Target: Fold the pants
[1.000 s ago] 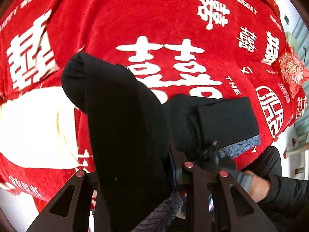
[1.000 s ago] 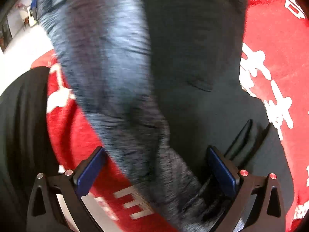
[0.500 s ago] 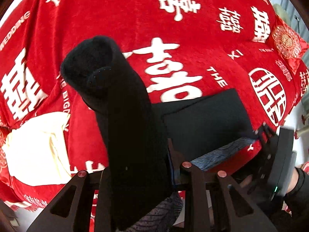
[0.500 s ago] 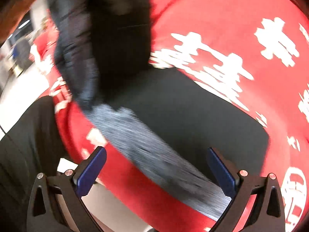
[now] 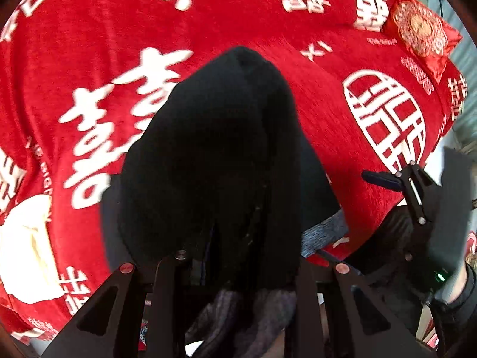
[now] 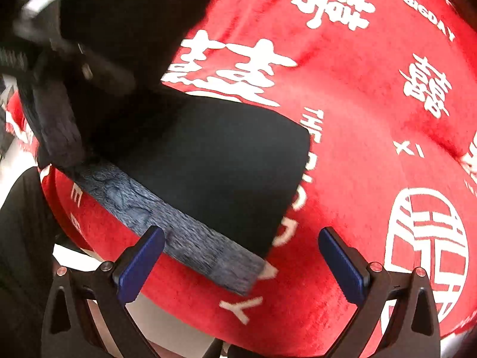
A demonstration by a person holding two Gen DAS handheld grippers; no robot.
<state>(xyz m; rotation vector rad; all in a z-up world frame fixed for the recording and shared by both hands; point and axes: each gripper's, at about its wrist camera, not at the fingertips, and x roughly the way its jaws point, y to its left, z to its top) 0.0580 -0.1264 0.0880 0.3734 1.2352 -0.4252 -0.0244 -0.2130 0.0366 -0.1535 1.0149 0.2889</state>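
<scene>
The black pants (image 6: pixel 214 164) with a grey-blue waistband (image 6: pixel 184 232) lie partly folded on the red cloth near its front edge. My left gripper (image 5: pixel 235 256) is shut on a thick fold of the pants (image 5: pixel 220 155) and holds it raised over the flat part; its fingers are mostly hidden by the fabric. It shows at the upper left of the right wrist view (image 6: pixel 59 47). My right gripper (image 6: pixel 241 256) is open and empty, just in front of the waistband; it also shows at the right of the left wrist view (image 5: pixel 384 180).
A red cloth with white characters (image 6: pixel 372 119) covers the table. A white patch (image 5: pixel 26 247) lies at the left and a red patterned cushion (image 5: pixel 420 26) at the far right. The person's dark sleeve (image 5: pixel 399 238) is at the table's front edge.
My right gripper has let go of the pants and drawn back, open, to the waistband edge. My left gripper has carried its fold rightward over the flat part.
</scene>
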